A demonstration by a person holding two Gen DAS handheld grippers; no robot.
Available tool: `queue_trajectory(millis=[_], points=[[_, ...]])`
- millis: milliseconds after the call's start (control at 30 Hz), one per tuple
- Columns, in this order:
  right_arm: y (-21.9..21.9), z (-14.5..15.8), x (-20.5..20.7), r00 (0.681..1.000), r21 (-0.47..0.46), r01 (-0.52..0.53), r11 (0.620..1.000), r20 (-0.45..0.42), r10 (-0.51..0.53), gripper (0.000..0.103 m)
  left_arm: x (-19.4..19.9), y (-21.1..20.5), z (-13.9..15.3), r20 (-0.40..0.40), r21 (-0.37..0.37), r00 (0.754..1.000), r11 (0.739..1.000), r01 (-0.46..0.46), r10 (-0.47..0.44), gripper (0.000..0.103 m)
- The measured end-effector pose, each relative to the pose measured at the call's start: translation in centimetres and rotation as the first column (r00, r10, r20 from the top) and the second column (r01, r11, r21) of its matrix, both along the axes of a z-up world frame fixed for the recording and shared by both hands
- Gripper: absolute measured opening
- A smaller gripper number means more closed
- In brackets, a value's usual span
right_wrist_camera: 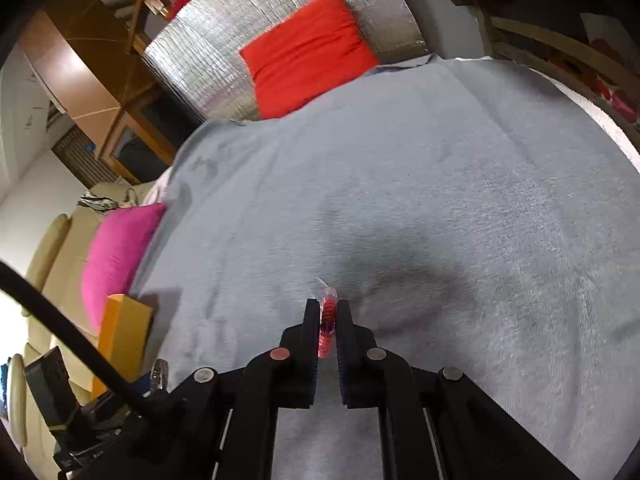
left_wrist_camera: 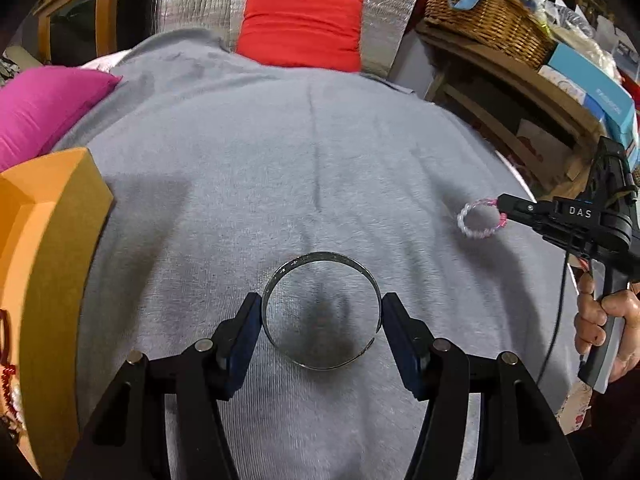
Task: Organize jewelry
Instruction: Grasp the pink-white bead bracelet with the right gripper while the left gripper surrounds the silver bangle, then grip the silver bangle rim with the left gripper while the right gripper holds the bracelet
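A silver metal cuff bangle (left_wrist_camera: 320,264) sits between the two fingers of my left gripper (left_wrist_camera: 322,312), which press on its left and right sides just above the grey blanket (left_wrist_camera: 280,160). My right gripper (left_wrist_camera: 505,209) is shut on a pink and clear beaded bracelet (left_wrist_camera: 476,216) and holds it over the blanket at the right. In the right wrist view the bracelet (right_wrist_camera: 327,326) stands edge-on between the closed fingers of that gripper (right_wrist_camera: 327,312). An orange jewelry box (left_wrist_camera: 52,248) stands open at the left, with red beads (left_wrist_camera: 6,364) inside.
A magenta cushion (left_wrist_camera: 44,108) lies at the far left and a red cushion (left_wrist_camera: 300,32) at the back against silver foil. A wicker basket (left_wrist_camera: 484,16) and boxes fill wooden shelves at the right. The orange box (right_wrist_camera: 124,332) also shows in the right wrist view.
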State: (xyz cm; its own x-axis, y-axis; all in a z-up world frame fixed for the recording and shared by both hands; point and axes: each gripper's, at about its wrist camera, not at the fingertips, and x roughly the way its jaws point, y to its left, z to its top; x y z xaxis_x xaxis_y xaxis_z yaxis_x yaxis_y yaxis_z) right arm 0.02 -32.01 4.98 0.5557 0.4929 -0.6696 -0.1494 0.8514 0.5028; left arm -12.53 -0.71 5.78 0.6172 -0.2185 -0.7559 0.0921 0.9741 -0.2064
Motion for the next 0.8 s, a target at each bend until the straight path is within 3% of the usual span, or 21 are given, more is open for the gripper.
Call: queue_trajectory(millis=[167,367,567,667,733,800], points=[[2.2,1.4,-0.9,0.999,0.013,-0.04,0.999,0.029,0.04,0.009,-1.7,0.0,1.4,0.03,0.016,0.999,1.0,-0.01,0.009,0.062],[4.3,1.5,-2.1,0.996,-0.018,-0.087,0.996,0.035,0.087,0.009,-2.3,-0.7,0.4,0.018,0.054,1.0,0.999,-0.008,0.007,0.062],[3.9,-1.4,-1.7,0.994,-0.111,-0.085,0.99,-0.082,0.076,0.009,-1.2,-2.0,-3.3,-0.078,0.093,0.997,0.996,0.0,0.007,0.063],[3.5,-3.6,-1.0,0.983,-0.158,-0.083,0.984,-0.176,0.055,0.009,-1.1,-2.7,-3.8,-0.034,0.139,0.999,0.99,-0.009,0.014,0.065],[3.1,-3.7,-0.9,0.982,-0.136,-0.084,0.987,-0.178,0.059,0.009,-1.0,-2.9,-3.9,-0.032,0.129,0.999,0.992,-0.002,0.006,0.075],[3.0,-3.6,-0.7,0.98,-0.138,-0.095,0.986,-0.188,0.068,0.01,-0.9,-3.0,-3.9,-0.033,0.128,0.999,0.992,0.005,0.0,0.077]])
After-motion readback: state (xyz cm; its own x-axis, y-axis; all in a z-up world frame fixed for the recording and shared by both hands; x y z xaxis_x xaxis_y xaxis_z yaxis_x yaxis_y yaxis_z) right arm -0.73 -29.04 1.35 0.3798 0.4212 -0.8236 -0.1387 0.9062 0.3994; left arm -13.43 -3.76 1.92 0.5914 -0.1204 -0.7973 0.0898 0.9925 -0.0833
